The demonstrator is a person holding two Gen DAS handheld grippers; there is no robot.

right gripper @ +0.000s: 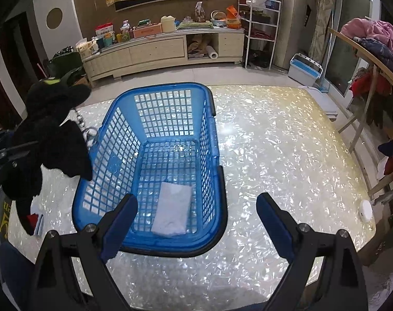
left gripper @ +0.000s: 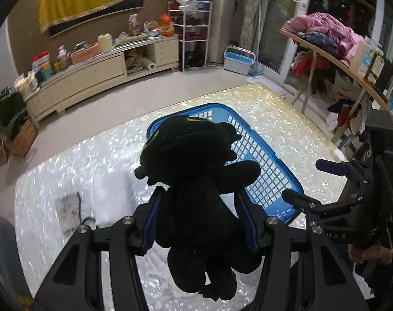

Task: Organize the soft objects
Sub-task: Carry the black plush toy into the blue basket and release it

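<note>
Looking along the left gripper (left gripper: pixel 200 223), its two blue-padded fingers (left gripper: pixel 151 223) are pressed in against the waist of a black plush toy (left gripper: pixel 196 181), which hangs between them with its legs dangling toward the camera and its head (yellow-green markings on top) raised over the near-left rim of the blue basket (left gripper: pixel 263 160); the toy is clear of the pearly table (left gripper: pixel 66 160), where a small grey cloth (left gripper: pixel 68 211) lies flat to the left, and at the right edge the right gripper (left gripper: pixel 310 181) shows from the side with its fingers spread apart, a bare hand (left gripper: pixel 370 252) on its handle below. From the right wrist view, the right gripper (right gripper: pixel 196 220) stands wide open with nothing between its fingers (right gripper: pixel 120 230), poised above the near end of the blue basket (right gripper: pixel 209 108), which sits on the pearly table (right gripper: pixel 287 142) and holds a folded white cloth (right gripper: pixel 173 208) lying flat on its mesh floor at the near end; the black plush toy (right gripper: pixel 48 140) hangs just outside the basket's left wall, one dark wing overlapping the rim, and a small white round object (right gripper: pixel 365 212) rests near the table's right edge
</note>
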